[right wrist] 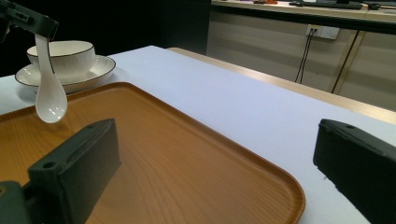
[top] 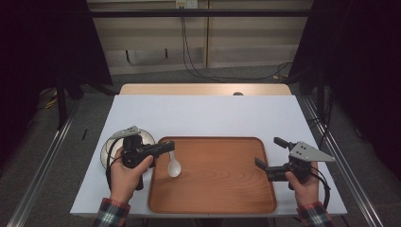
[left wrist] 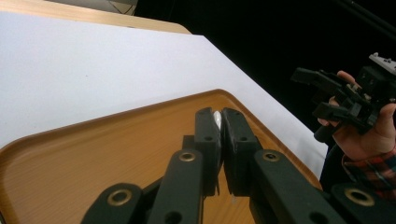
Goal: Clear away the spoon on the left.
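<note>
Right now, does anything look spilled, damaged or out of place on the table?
Nothing stands out. The left gripper holds the white spoon hanging bowl-down above the wooden tray; the bowl sits upright on its plate. The right gripper is open. No spills or breakage.

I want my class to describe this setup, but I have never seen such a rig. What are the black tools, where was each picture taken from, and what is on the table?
A person holds a handheld two-jaw tool in each hand. The high view looks down from above; each gripper view comes from a camera riding on that tool.

On the white table lies a wooden tray, with a white bowl on a saucer beside its left end.

The left gripper is shut on the handle of a white spoon, which hangs above the tray. The right gripper is open and holds nothing, beside the tray's right edge.
</note>
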